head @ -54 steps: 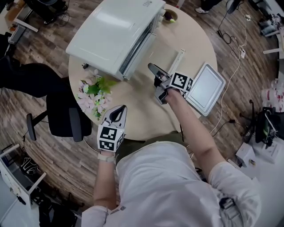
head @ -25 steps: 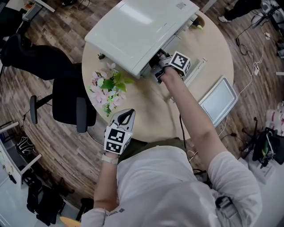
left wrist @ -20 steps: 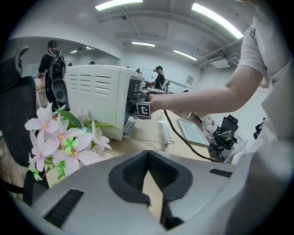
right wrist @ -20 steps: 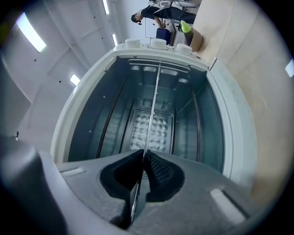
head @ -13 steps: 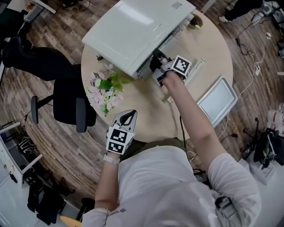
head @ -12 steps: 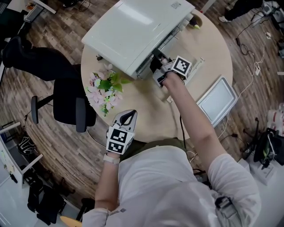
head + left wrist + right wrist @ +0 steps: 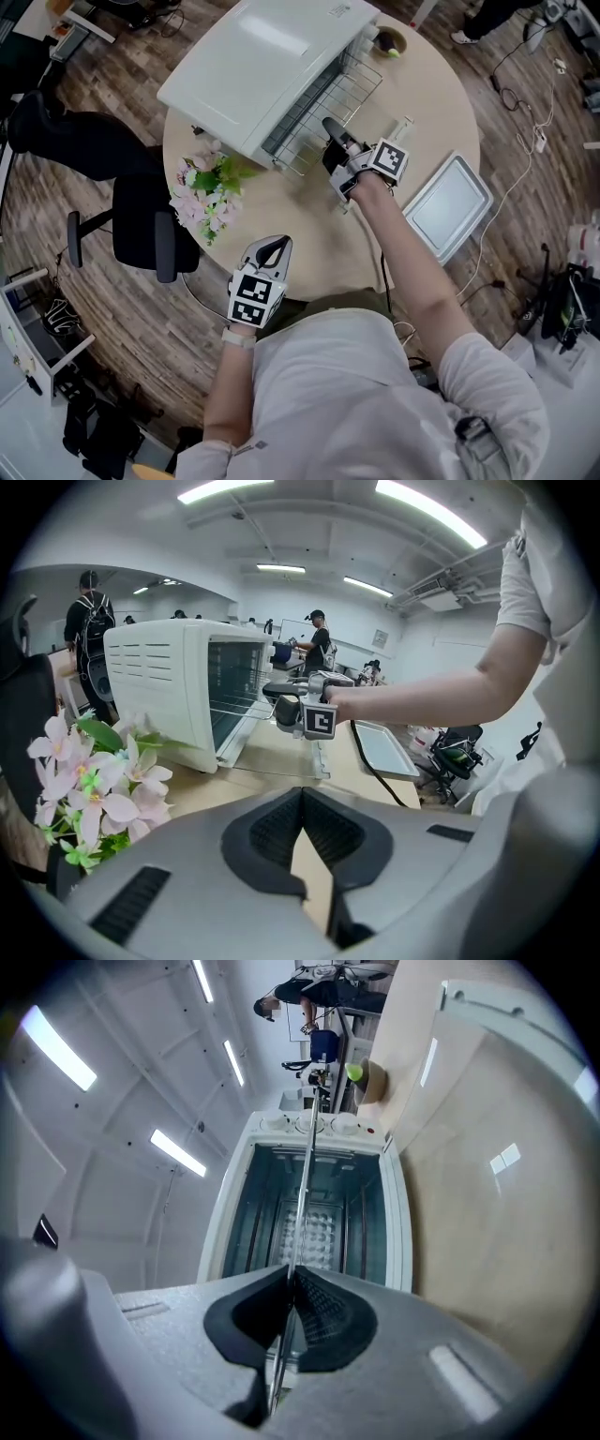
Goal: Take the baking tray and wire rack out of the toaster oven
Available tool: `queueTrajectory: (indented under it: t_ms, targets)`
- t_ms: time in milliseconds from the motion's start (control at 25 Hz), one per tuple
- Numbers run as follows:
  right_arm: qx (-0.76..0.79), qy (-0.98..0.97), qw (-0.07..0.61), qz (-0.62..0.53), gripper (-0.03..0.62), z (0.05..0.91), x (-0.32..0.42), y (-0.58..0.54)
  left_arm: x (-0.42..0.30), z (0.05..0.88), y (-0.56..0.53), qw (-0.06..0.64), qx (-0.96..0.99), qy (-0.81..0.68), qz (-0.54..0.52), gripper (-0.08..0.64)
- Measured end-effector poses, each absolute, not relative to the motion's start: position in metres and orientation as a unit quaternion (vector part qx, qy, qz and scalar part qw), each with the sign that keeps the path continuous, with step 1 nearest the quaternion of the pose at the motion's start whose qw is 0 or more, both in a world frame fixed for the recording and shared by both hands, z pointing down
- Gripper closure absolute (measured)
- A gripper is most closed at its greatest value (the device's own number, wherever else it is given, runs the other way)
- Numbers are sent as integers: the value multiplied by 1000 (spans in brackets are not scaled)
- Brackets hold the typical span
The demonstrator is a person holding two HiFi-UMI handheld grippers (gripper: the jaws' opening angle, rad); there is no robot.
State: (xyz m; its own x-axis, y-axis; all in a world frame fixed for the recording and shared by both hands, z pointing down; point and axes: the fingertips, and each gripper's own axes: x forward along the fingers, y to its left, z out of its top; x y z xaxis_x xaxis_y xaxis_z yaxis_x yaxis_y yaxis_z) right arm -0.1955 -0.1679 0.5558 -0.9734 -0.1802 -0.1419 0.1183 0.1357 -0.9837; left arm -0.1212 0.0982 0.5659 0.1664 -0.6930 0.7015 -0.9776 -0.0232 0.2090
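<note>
1. At the oven mouth: my right gripper (image 7: pixel 334 139) clamps the front edge of the silver wire rack (image 7: pixel 328 98), partly out of the boxy white toaster oven (image 7: pixel 248 61).
2. Rack's slide axis runs straight toward that gripper.
3. Grey metal baking tray (image 7: pixel 448 202) lies out on the beige round table (image 7: pixel 281 211).
4. Left gripper (image 7: pixel 271 250), pinched closed and empty, hangs well apart.
</note>
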Motion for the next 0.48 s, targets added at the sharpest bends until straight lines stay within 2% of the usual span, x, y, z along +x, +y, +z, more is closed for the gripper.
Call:
queueTrajectory:
  t_ms: [480]
  targets:
    - [-31, 755, 103, -647, 584, 555, -112, -167, -75, 560, 82, 323, 688, -615, 210, 560]
